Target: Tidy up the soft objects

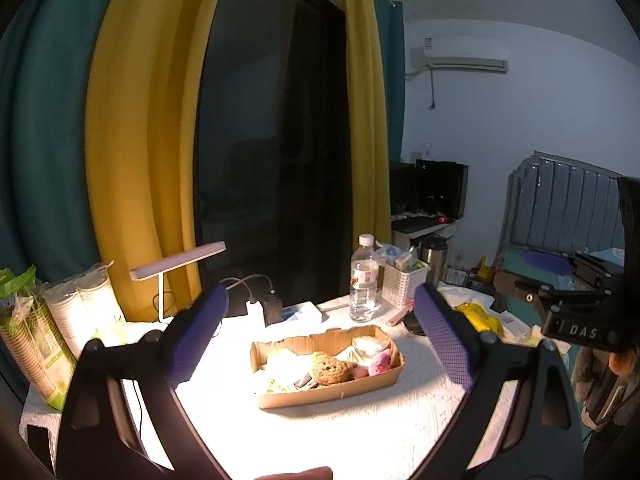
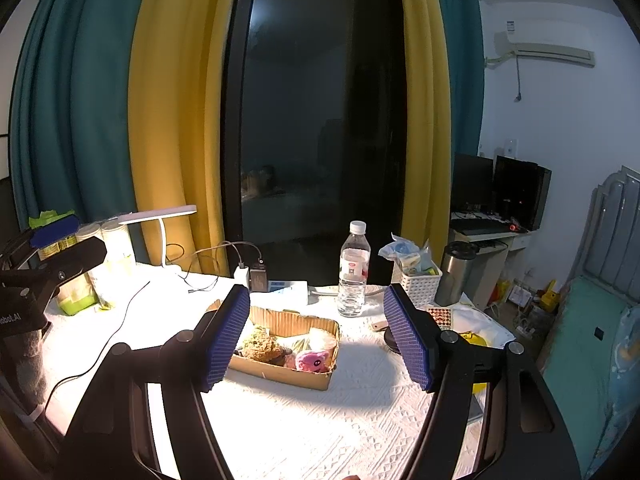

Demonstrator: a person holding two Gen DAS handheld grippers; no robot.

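A shallow cardboard tray (image 1: 332, 394) sits on the white tablecloth. It holds soft objects: a brown plush (image 1: 330, 368), a pink plush (image 1: 380, 362) and pale items behind. The tray (image 2: 280, 374) also shows in the right wrist view with the brown plush (image 2: 262, 346) and pink plush (image 2: 314, 361). My left gripper (image 1: 322, 340) is open and empty, above and in front of the tray. My right gripper (image 2: 318, 338) is open and empty, held above the tray's near side. The left gripper's body (image 2: 52, 268) shows at the left of the right view.
A water bottle (image 2: 354, 270), a white basket (image 2: 420, 280) of small items and a steel flask (image 2: 454, 272) stand behind the tray. A desk lamp (image 2: 160, 216), charger cables and stacked paper cups (image 1: 86, 304) lie to the left. A yellow packet (image 1: 482, 318) lies at right.
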